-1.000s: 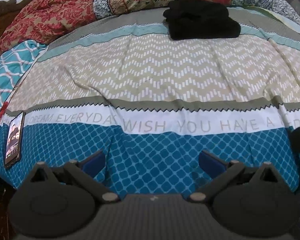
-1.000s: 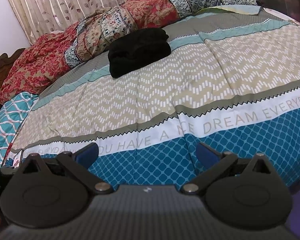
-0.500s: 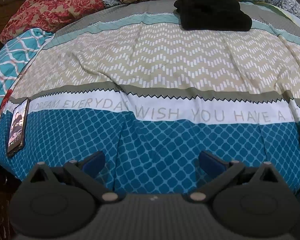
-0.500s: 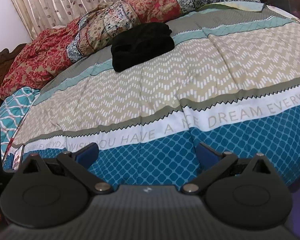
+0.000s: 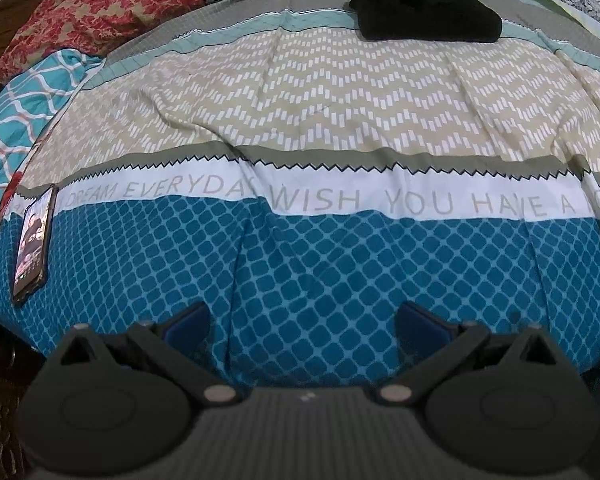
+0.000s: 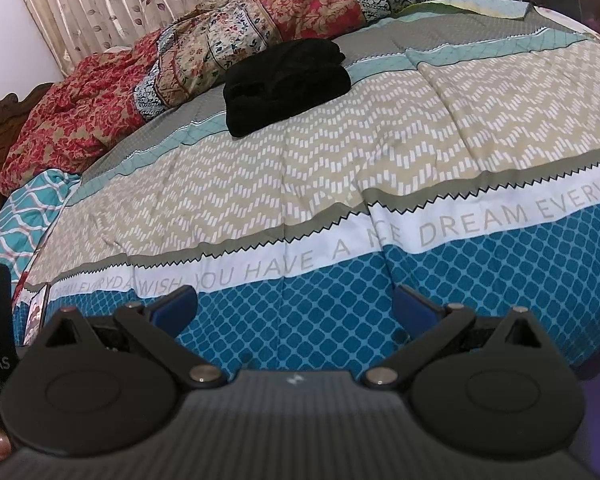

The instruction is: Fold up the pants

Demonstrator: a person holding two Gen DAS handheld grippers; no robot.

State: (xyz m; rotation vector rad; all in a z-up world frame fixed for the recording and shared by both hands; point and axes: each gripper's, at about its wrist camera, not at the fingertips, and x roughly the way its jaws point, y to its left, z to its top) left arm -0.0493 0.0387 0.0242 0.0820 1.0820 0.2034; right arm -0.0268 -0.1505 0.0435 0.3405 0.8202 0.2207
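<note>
Folded pants far back on bedspread, quilt behind, phone near left edge

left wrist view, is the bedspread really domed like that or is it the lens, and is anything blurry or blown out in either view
Left wrist view: fisheye bending bows the bedspread and its text band into a dome; the black pants stay fairly sharp but show no fold detail; the phone screen is lit without glare. Right wrist view: the same bowing; the curtain is evenly lit, not blown out; the gripper body at the bottom is soft, both jaws open.
</note>
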